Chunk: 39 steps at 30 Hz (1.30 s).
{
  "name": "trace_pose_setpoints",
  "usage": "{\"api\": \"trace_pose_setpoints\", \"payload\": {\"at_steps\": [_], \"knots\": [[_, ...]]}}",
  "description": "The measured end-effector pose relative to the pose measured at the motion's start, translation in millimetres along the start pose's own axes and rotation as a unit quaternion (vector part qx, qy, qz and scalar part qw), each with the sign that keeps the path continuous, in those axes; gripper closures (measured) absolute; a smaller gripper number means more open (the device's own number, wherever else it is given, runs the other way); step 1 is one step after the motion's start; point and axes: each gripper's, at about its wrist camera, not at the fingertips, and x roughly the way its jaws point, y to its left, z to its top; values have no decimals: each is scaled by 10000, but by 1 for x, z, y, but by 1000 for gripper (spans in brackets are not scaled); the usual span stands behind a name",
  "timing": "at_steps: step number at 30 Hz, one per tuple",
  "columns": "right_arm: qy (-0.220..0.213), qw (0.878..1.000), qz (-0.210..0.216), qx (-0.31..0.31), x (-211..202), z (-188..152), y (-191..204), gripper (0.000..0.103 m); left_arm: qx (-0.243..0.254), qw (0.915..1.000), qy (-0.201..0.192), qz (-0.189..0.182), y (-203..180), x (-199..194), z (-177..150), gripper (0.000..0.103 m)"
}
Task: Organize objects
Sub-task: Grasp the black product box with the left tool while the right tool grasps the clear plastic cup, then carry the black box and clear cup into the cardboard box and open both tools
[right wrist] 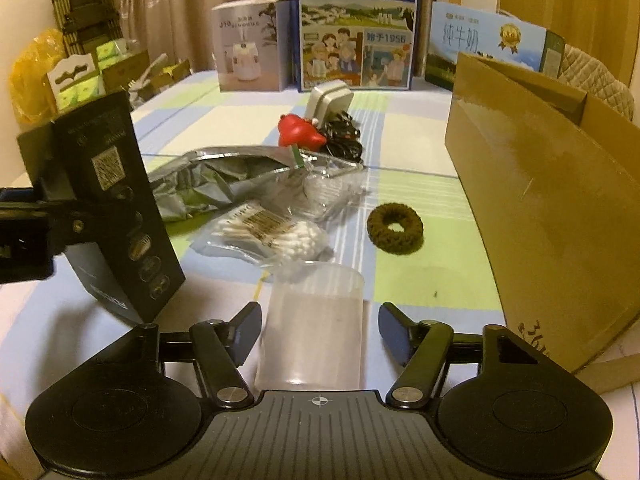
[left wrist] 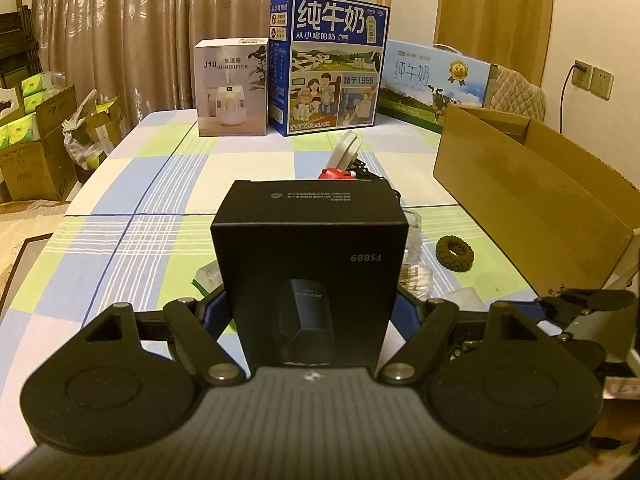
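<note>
My left gripper [left wrist: 310, 300] is shut on a black box marked FS889 [left wrist: 310, 264] and holds it upright above the checked tablecloth [left wrist: 132, 216]. The right wrist view shows that same black box [right wrist: 108, 200] at the left, clamped from the side. My right gripper [right wrist: 318, 320] is open, and a translucent plastic cup [right wrist: 316, 312] stands between its fingers with a small gap on each side. Beyond the cup lie a bag of cotton swabs [right wrist: 268, 232], a brown hair tie [right wrist: 395, 228], a crumpled silver foil bag [right wrist: 224, 180] and a red toy [right wrist: 300, 132].
An open cardboard box [right wrist: 540, 200] stands along the right side of the table. A white charger [right wrist: 330, 100] with a black cable [right wrist: 344, 136] lies mid-table. A humidifier box [left wrist: 232, 88] and two milk cartons [left wrist: 328, 64] line the far edge. Cartons are piled on the floor at the left [left wrist: 36, 144].
</note>
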Motion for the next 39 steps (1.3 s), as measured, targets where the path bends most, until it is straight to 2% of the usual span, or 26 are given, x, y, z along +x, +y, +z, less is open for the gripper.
{"api": "trace_pose_setpoints", "payload": {"at_steps": [3, 4, 5, 12, 21, 27, 31, 39], "knots": [[71, 10000, 23, -23, 3, -1, 2, 46, -6, 10000, -21, -25, -1, -1, 1, 28], [80, 10000, 43, -30, 4, -2, 2, 53, 2, 10000, -25, -27, -2, -2, 2, 28], [71, 10000, 62, -31, 3, -2, 3, 54, 14, 10000, -26, -31, -2, -2, 2, 28], [-362, 9993, -57, 47, -19, 5, -1, 54, 68, 9999, -141, -48, -8, -11, 10, 28], [-977, 9949, -197, 175, -66, 34, -19, 54, 218, 9988, -422, -152, -30, -31, 34, 27], [-1378, 9891, -445, 260, -103, 61, -52, 54, 378, 9962, -669, -422, -62, -44, 61, 27], [-1620, 9834, -764, 299, -125, 76, -83, 54, 479, 9931, -811, -701, -90, -46, 83, 27], [-1747, 9719, -1218, 1007, -141, 87, -155, 54, 745, 9843, -960, -1284, -150, -27, 129, 27]]}}
